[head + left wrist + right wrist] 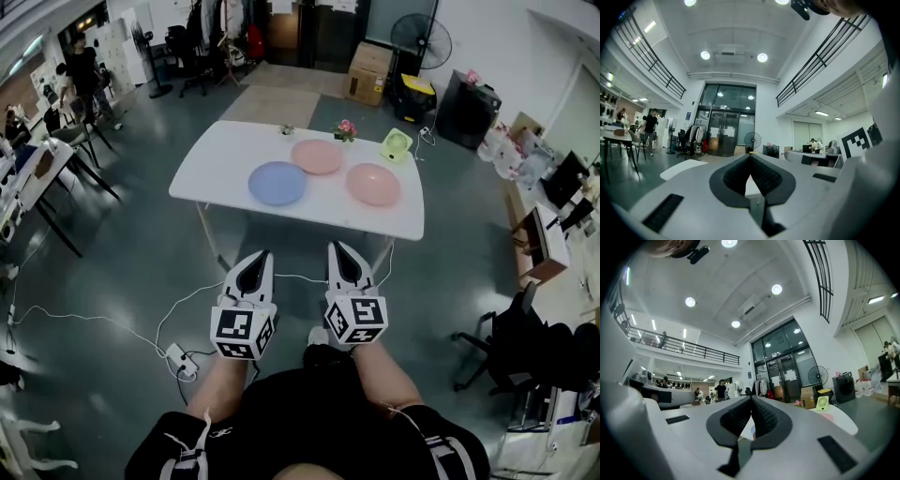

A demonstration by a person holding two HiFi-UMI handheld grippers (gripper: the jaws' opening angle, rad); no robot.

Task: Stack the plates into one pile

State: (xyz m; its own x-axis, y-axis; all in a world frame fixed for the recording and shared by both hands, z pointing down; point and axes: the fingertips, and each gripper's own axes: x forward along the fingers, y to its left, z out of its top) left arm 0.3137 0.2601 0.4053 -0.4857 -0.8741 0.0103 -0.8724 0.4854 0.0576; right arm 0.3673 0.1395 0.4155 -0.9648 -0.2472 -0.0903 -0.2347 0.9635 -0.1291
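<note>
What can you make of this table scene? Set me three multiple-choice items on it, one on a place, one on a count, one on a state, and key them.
1. Where does the round blue plate lie in the head view?
A. Left of both round pink plates
B. Between them
C. Stacked on one of them

2. How many pink plates are on the white table?
A. One
B. Two
C. Three

3. How do the left gripper and the right gripper stand?
A. Both shut and empty, short of the table
B. Left shut on a plate
C. Both wide open over the plates

Key: 1 A, it lies alone at the left of the group; 2 B, two pink discs show, apart from each other; 3 A, each gripper view shows the pads meeting with nothing between them.
</note>
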